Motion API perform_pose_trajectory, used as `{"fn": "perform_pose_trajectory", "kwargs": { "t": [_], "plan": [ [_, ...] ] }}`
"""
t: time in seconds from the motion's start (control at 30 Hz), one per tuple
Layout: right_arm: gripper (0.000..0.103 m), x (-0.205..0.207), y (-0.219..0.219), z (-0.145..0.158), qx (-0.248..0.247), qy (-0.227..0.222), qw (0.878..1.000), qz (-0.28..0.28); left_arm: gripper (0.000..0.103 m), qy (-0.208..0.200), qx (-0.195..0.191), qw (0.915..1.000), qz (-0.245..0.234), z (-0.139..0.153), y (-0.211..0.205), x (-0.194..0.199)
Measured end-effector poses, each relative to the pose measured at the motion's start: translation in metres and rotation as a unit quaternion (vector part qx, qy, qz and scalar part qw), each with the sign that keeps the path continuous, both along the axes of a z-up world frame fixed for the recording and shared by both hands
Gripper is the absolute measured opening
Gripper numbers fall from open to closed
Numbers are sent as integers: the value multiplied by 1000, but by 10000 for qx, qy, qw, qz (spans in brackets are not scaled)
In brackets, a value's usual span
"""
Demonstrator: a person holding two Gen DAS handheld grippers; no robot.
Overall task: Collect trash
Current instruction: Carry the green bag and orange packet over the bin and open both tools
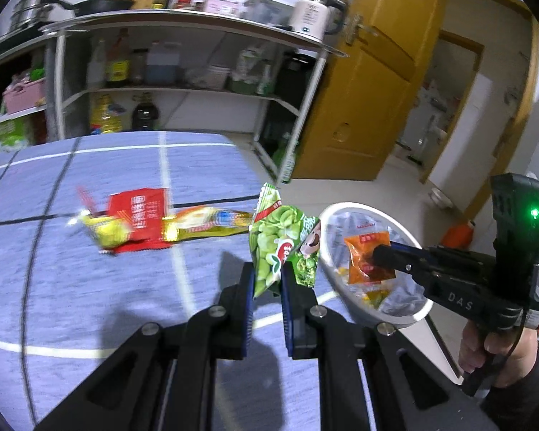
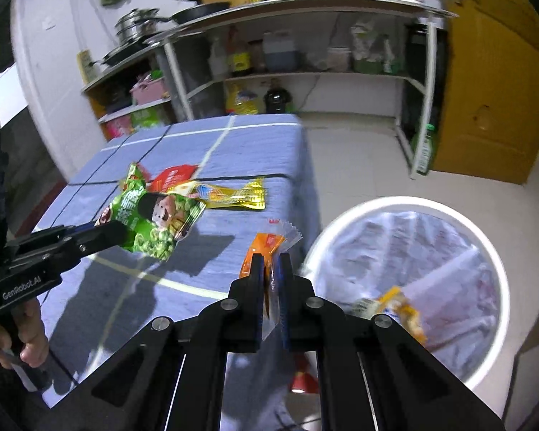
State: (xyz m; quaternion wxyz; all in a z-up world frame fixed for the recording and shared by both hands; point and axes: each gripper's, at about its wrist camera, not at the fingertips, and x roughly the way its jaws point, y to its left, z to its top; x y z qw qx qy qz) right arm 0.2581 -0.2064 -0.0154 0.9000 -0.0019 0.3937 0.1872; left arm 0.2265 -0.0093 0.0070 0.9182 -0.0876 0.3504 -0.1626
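- The setting is a small kitchen with a metal shelving rack [image 2: 305, 36] of pots, bottles and a kettle, a yellow door [image 1: 370, 82], and in front a counter [image 1: 90, 287] under a blue-grey cloth with a line pattern.
- The left claw [image 1: 267, 280] is clamped on a green snack bag [image 1: 280, 244]; the bag stands up out of the pads, lifted clear of the cloth near the counter's right edge.
- The right claw [image 2: 269, 269] is pinched shut on an orange sauce packet [image 2: 262, 255]. From the left wrist view this packet hangs over the mouth of the bin; from the right wrist view it looks nearer the counter's corner, so I cannot say exactly how far over the rim it is.
- Just beyond the counter's edge, on the floor, stands a white round trash bin [image 2: 496, 262] with a clear liner. At least one yellow-orange wrapper [image 2: 399, 309] already lies inside, so part of the job appears done.
- Further out, two items remain on the cloth: a red packet [image 1: 140, 215] and a long yellow-gold wrapper [image 1: 204, 224] that lies touching or overlapping it.
- Something red [image 2: 302, 377] shows on the floor below the counter's edge; it is too hidden to identify, so I cannot tell whether it counts as trash.
- My reading: the task is around midway. Two pieces are in hand and need dropping into the bin, then the two on the counter still need fetching.
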Motion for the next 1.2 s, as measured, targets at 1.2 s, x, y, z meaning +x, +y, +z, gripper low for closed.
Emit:
{"fn": "perform_pose_trajectory", "kwargs": {
  "t": [1.2],
  "plan": [
    [16,-9,-127,-14,187,157,9914,-1286,39,352,51,9961,-808,-21,-143,47]
  ]
}}
